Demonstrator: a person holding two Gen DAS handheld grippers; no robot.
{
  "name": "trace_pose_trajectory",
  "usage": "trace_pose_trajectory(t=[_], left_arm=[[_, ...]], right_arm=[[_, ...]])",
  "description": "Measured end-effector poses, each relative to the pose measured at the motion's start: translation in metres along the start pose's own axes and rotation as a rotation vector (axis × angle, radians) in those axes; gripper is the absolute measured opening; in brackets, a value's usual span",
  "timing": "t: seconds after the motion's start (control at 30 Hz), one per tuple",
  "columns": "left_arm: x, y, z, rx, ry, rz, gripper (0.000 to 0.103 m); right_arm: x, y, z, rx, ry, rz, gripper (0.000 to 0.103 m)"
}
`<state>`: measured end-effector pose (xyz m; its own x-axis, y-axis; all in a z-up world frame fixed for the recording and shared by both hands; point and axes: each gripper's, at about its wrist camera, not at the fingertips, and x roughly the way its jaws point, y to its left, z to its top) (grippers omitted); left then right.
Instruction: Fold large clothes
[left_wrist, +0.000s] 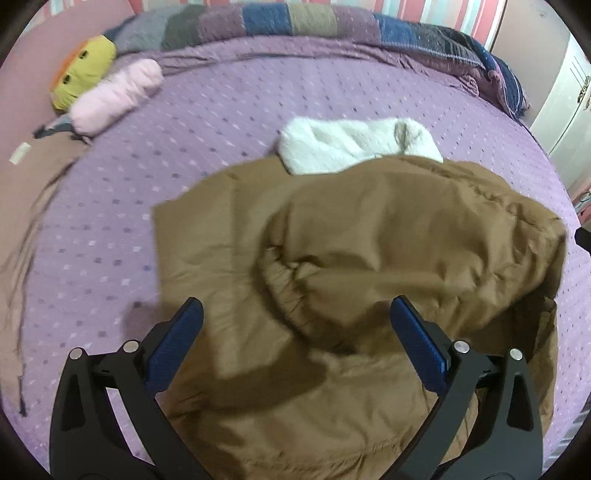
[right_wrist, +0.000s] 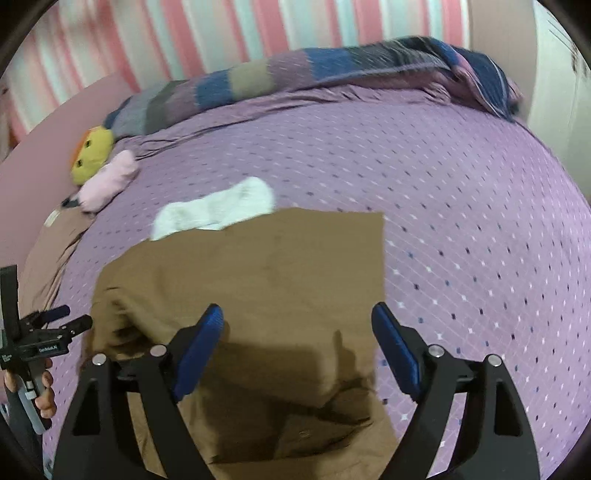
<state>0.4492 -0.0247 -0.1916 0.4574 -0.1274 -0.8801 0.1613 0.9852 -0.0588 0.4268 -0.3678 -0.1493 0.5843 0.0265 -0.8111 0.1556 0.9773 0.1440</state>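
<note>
A large brown padded coat (left_wrist: 332, 258) lies on the purple bed sheet (left_wrist: 221, 110), partly folded, with its white fleece hood lining (left_wrist: 351, 146) at the far end. My left gripper (left_wrist: 295, 314) is open and empty, just above the coat's near part. In the right wrist view the coat (right_wrist: 258, 277) shows a flat folded panel with a straight right edge. My right gripper (right_wrist: 297, 325) is open and empty over the coat's near edge. The left gripper (right_wrist: 70, 321) also shows at the left edge of that view, beside the coat.
A yellow plush toy (left_wrist: 83, 74) and a pink roll (left_wrist: 114, 96) lie at the far left of the bed. A striped patchwork blanket (left_wrist: 295, 18) is bunched along the far edge. A white cabinet (left_wrist: 569, 96) stands at the right.
</note>
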Motion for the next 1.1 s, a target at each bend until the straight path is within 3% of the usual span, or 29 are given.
trace_pose_trajectory(t=[0.17,0.23,0.37,0.5,0.57,0.67,0.83,0.97,1.1], left_arm=[[0.048,-0.011,0.002,0.013,0.079,-0.046,0.098],[0.063,-0.016,-0.001,0.013,0.11,-0.112,0.075],[0.07,-0.025,-0.004,0.005,0.106,-0.145,0.046],[0.055,-0.03,-0.006,0.031,0.061,-0.072,0.022],[0.04,-0.024,-0.007,0.035,0.025,-0.017,0.016],[0.015,0.003,-0.01,0.004,-0.016,0.037,0.014],[0.0,0.035,-0.031,0.011,-0.008,0.146,0.014],[-0.006,0.062,-0.05,-0.037,0.013,0.152,0.015],[-0.01,0.073,-0.066,-0.067,0.013,0.16,0.016]], right_arm=[[0.034,-0.018,-0.008,0.039,0.032,0.009,0.083],[0.046,-0.023,-0.015,0.05,0.058,0.019,0.083],[0.065,-0.026,-0.028,0.048,0.086,0.015,0.083],[0.065,-0.028,-0.033,0.059,0.069,0.024,0.083],[0.062,-0.026,-0.033,0.059,0.051,0.02,0.083],[0.054,-0.019,-0.031,0.057,0.018,0.021,0.083],[0.048,0.002,-0.03,0.041,-0.01,0.032,0.083],[0.054,0.023,-0.036,0.005,0.002,0.041,0.083],[0.063,0.046,-0.048,-0.076,0.014,-0.004,0.083]])
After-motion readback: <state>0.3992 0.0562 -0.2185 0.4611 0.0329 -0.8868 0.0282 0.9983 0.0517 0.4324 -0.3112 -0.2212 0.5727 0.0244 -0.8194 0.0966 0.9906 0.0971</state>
